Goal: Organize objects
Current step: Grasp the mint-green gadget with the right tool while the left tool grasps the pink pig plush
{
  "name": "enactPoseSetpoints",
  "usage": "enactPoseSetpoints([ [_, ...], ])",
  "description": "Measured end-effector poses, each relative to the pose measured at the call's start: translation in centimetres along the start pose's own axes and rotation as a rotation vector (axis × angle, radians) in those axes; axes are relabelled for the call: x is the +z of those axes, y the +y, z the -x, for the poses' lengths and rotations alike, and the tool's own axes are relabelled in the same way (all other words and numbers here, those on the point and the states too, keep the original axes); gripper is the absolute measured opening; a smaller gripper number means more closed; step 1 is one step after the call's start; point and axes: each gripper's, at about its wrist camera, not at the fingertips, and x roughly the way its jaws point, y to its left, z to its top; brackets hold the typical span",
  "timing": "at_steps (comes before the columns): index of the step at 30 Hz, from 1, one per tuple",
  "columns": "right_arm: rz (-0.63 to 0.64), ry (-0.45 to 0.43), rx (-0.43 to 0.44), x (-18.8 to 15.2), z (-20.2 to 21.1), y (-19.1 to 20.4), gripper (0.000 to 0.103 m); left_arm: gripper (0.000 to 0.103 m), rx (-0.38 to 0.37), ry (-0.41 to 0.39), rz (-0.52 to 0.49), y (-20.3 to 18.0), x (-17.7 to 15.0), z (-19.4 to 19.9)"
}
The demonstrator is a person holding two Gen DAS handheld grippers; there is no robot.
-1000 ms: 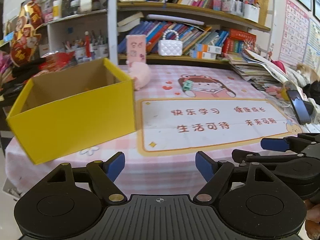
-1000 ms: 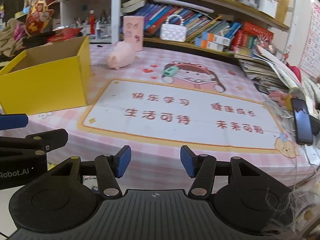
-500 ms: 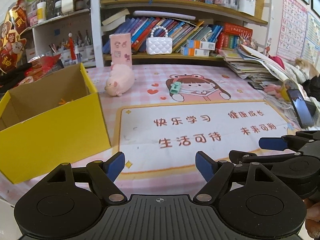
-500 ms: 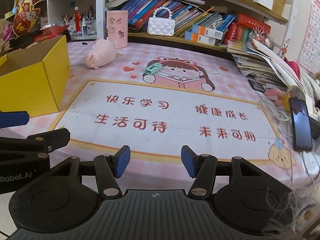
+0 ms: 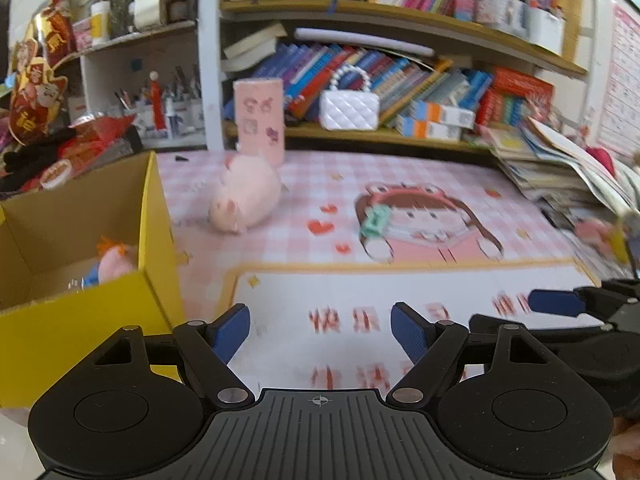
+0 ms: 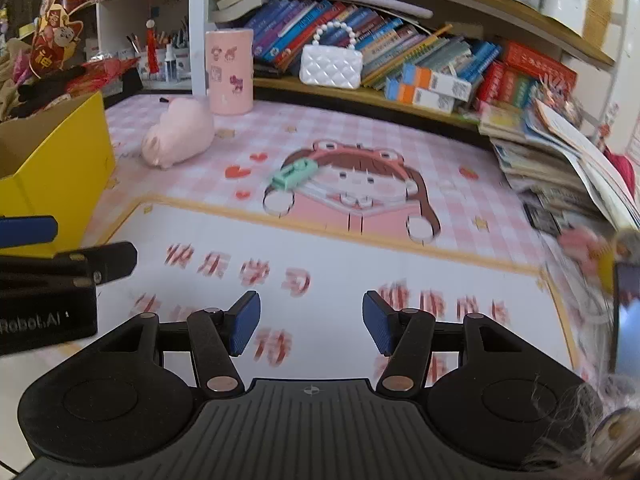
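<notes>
Pink plush pig (image 6: 178, 138) lying far ahead-left of both tongs, snout pointing left toward yellow box (image 6: 52, 168), left gripper (image 5: 320, 330) and right gripper (image 6: 310, 322) gaping, gripping nothing.

A bright yellow cardboard box (image 5: 92, 312) with a plain brown inside fills the left of the frame. At upper centre, a pale pink plush pig (image 5: 246, 200) lies on the counter (image 5: 320, 176), which carries a pink-and-white checked mat with red hearts and red lettering. A mint green clip (image 6: 294, 174) sits mid-frame. Both hand-held grippers are black with blue pads (image 6: 244, 322).
</notes>
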Motion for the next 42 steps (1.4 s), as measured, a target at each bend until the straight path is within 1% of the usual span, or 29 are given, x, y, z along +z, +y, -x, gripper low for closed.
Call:
enactPoseSetpoints([
  [6,0.039,-0.028,0.049,3.0,-3.2,-0.8,0.055,0.080,0.079,-0.032,0.039,0.1,3.2,-2.6],
  [12,0.059,-0.047,0.087,5.4,-6.2,-1.0,0.055,0.080,0.143,-0.037,0.088,0.6,5.5,-5.4],
  [14,0.065,-0.048,0.097,6.0,-7.0,-1.2,0.055,0.080,0.160,-0.035,0.101,0.7,6.1,-6.3],
  [20,0.080,-0.041,0.112,7.3,-10.0,-1.1,0.055,0.080,0.202,-0.015,0.098,1.1,7.4,-9.1],
  [25,0.134,-0.027,0.179,8.1,-12.5,0.2,0.057,0.080,0.235,-0.004,0.106,1.6,8.3,-11.3],
  [28,0.176,-0.018,0.202,8.5,-13.8,1.1,0.057,0.080,0.257,0.004,0.132,2.1,9.0,-13.0],
  [30,0.188,-0.018,0.200,8.8,-14.8,1.6,0.057,0.080,0.273,0.010,0.145,2.5,9.6,-14.3],
  [33,0.163,-0.014,0.172,9.5,-16.2,1.6,0.057,0.080,0.294,0.021,0.136,2.8,10.5,-16.2],
  [34,0.149,-0.015,0.154,9.8,-16.8,1.6,0.057,0.082,0.304,0.026,0.132,2.9,10.7,-16.8],
  [35,0.143,-0.019,0.139,10.0,-17.3,1.5,0.058,0.092,0.315,0.036,0.123,2.9,10.9,-17.6],
  [36,0.138,-0.026,0.123,10.1,-17.8,1.4,0.058,0.095,0.330,0.040,0.114,2.9,11.0,-18.2],
  [38,0.135,-0.029,0.109,10.5,-18.8,1.4,0.060,0.095,0.362,0.042,0.097,3.0,11.2,-19.4],
  [42,0.100,0.008,0.087,11.0,-20.8,0.9,0.060,0.095,0.342,0.083,0.074,3.2,11.4,-21.8],
])
